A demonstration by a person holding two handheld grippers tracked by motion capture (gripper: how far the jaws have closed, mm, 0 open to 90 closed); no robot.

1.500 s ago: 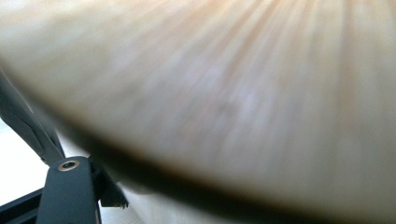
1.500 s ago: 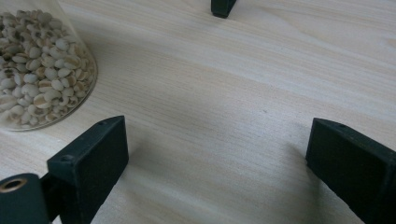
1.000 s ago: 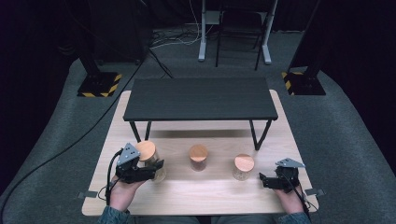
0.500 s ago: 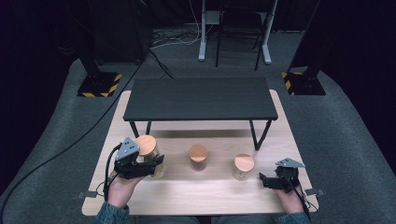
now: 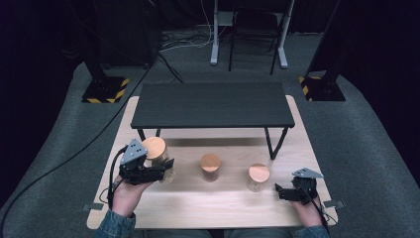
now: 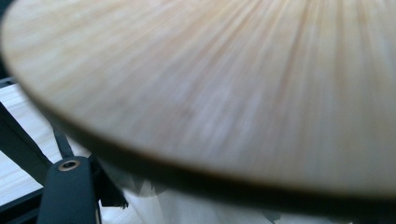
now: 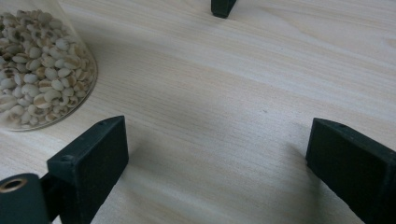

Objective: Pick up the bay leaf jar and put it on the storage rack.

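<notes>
Left glass jar (image 5: 159, 159) with wooden lid (image 6: 224, 84) is held at left end of jar row on surface (image 5: 208, 203), lid tilted, jar probably lifted. Left gripper (image 5: 161, 171) is clenched on glass body under lid. Judged: glass is stiff, slippery, fragile; weight moderate if filled; hold is best taken on body, not on lid, which may be loose. Jar contents and jaw contact are hidden by blurred lid. Right gripper (image 7: 215, 172) is released, resting on surface beside grain jar (image 7: 39, 70), cut off by frame edge.
</notes>
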